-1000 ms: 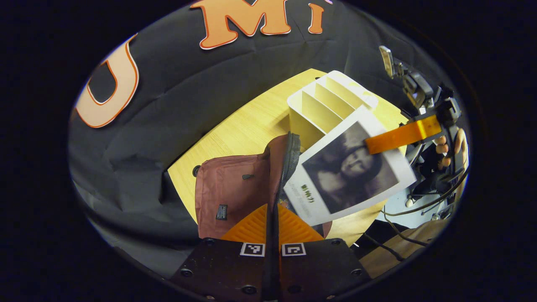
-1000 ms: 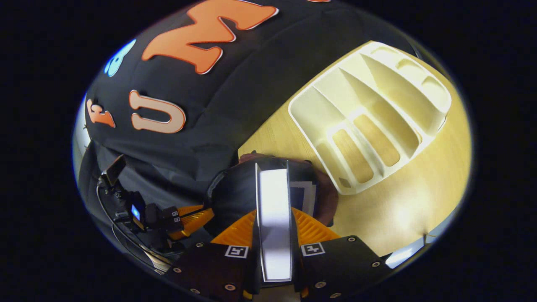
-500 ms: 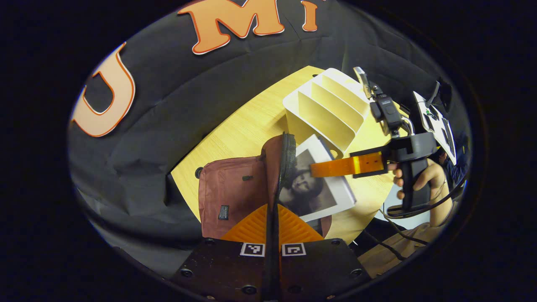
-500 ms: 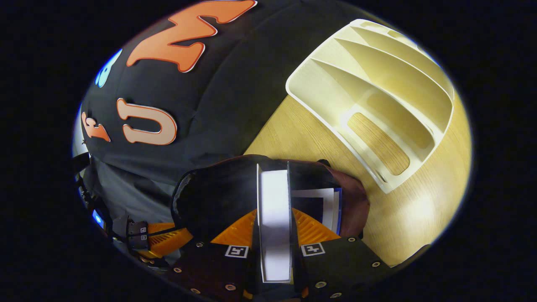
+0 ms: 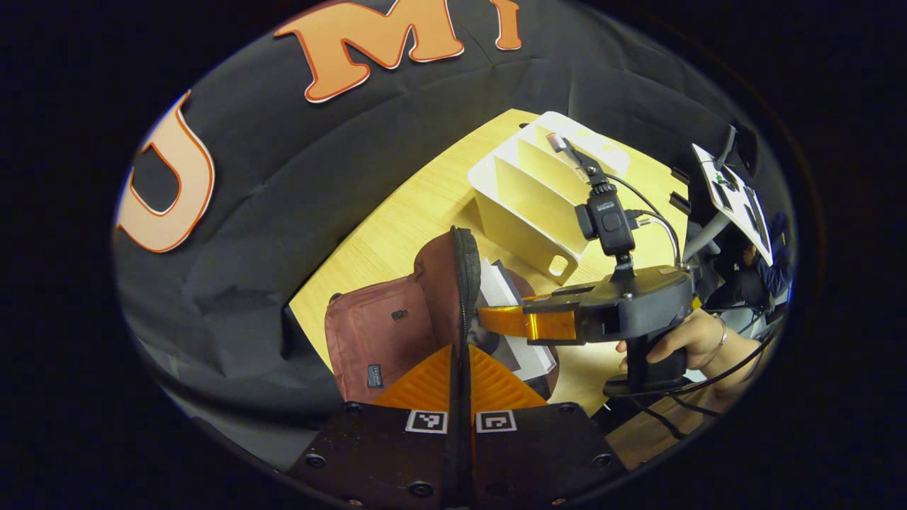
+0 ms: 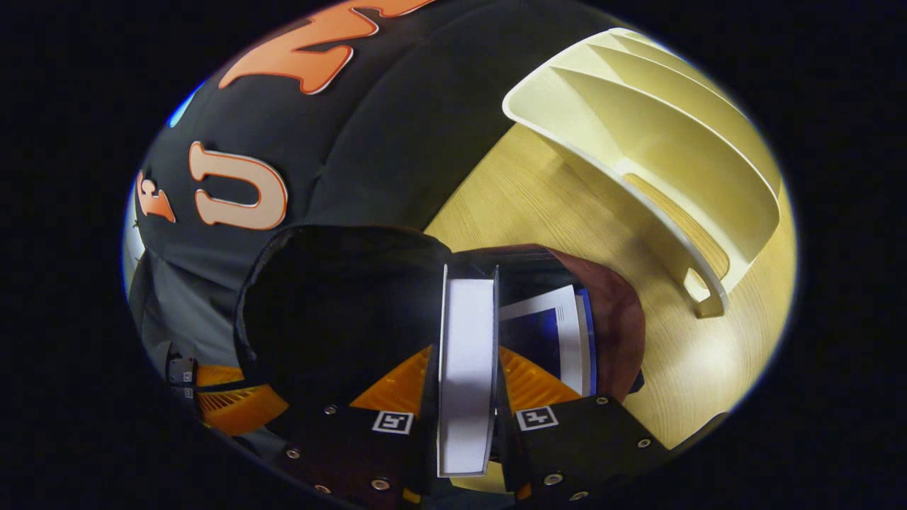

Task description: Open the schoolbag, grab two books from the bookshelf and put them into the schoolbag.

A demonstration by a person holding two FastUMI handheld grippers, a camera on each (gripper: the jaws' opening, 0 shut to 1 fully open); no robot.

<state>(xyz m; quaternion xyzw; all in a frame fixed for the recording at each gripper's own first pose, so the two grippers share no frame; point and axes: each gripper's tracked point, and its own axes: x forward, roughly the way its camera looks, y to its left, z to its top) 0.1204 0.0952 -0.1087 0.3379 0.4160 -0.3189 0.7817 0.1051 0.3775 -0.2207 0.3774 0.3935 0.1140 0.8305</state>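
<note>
The maroon schoolbag (image 5: 368, 333) lies on the wooden table (image 5: 411, 212) with its mouth held up. My left gripper (image 5: 459, 352) is shut on the bag's zippered flap edge (image 5: 465, 276). In the left gripper view, my right gripper (image 5: 521, 322), held by a hand (image 5: 684, 340), reaches into the bag's mouth with a white book (image 5: 499, 283) that is mostly inside. In the right gripper view, my right gripper (image 6: 465, 348) is shut on that white book's (image 6: 464, 382) edge, over the bag's dark inside (image 6: 340, 304). A second book (image 6: 549, 336) with a blue cover lies in the bag.
The white slotted bookshelf (image 5: 538, 188) stands on the table just behind the bag, and its slots (image 6: 659, 156) hold no books. The black cloth wall runs along the table's far side. Cables and a stand (image 5: 730, 198) are at the right.
My right gripper has come down and toward the bag, and the white book has sunk from above the mouth into it. The left gripper still holds the flap.
</note>
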